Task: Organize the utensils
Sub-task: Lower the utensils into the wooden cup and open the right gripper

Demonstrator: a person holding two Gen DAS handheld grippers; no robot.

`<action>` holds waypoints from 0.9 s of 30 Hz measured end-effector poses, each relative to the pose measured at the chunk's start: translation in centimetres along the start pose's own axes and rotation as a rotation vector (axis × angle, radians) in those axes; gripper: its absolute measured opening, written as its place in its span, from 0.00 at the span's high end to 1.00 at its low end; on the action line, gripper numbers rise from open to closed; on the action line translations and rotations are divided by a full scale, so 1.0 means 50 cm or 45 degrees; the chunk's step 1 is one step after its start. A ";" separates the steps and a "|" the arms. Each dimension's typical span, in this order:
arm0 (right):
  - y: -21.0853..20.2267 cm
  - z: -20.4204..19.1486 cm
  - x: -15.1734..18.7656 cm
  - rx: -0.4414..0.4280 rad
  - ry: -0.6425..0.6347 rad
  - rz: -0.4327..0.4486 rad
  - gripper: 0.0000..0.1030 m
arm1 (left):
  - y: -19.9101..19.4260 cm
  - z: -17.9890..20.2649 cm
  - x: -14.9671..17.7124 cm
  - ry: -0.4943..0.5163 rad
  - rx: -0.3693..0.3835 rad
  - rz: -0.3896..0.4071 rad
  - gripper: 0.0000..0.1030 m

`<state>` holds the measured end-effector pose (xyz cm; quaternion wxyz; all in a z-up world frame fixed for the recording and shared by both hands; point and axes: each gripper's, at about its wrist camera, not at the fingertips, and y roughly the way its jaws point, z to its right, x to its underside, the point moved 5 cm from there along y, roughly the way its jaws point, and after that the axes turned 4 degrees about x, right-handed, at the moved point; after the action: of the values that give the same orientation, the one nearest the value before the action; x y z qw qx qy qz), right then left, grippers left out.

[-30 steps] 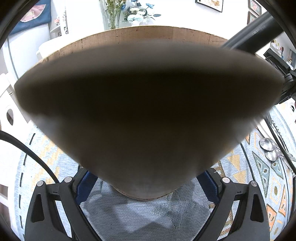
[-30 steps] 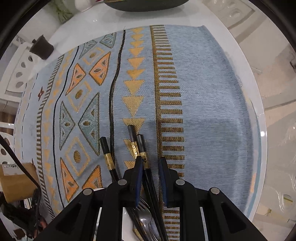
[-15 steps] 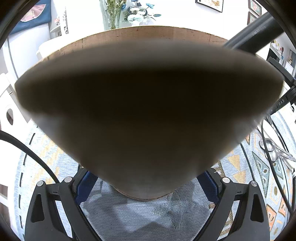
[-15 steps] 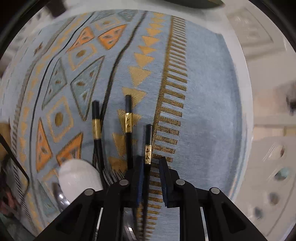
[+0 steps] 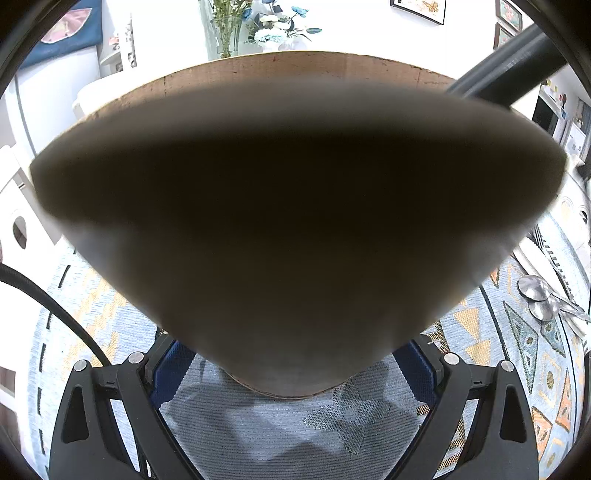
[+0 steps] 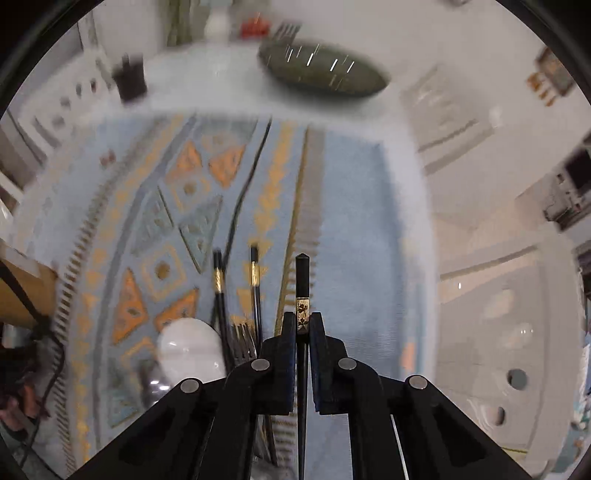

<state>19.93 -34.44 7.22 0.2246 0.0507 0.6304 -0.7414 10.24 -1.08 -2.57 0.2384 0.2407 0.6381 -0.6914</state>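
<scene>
My right gripper (image 6: 302, 325) is shut on a black chopstick (image 6: 302, 280) with a gold band. Its jaws have just been closing on it, and it hangs above the blue patterned placemat (image 6: 354, 240). Two more black chopsticks (image 6: 218, 288) (image 6: 254, 273) lie on the mat to the left, beside a fork (image 6: 243, 339) and a white spoon (image 6: 188, 350). In the left wrist view a brown cardboard box (image 5: 295, 203) fills the frame. My left gripper (image 5: 295, 354) is shut on its lower corner, both blue pads (image 5: 173, 369) against it. Two metal spoons (image 5: 533, 290) lie at the right.
A dark oval dish (image 6: 321, 74) and a dark cup (image 6: 129, 79) stand on the white table beyond the mat's far edge. The cardboard box (image 6: 22, 291) shows at the left edge of the right wrist view. A vase of flowers (image 5: 229, 33) stands behind the box.
The right gripper has closed on one chopstick and risen with it, so the mat looks farther away. The other two chopsticks stayed down. The left gripper and its box have not moved.
</scene>
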 end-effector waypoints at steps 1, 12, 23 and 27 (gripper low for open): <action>-0.042 0.000 0.001 -0.006 0.034 0.047 0.94 | 0.000 0.000 0.000 0.001 -0.001 0.000 0.07; -0.329 -0.067 -0.067 -0.150 0.276 0.569 0.94 | -0.001 -0.001 0.002 0.002 -0.002 0.002 0.07; -0.458 -0.300 -0.194 -0.596 0.225 0.829 0.94 | -0.013 0.002 0.001 -0.007 0.020 0.047 0.08; -0.420 -0.382 -0.202 -0.720 0.183 0.765 0.94 | -0.016 0.006 0.005 -0.009 0.022 0.046 0.08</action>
<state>16.66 -11.22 26.16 0.3913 0.2202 0.7804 -0.4352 9.53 -1.34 -2.10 0.2510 0.2520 0.6266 -0.6934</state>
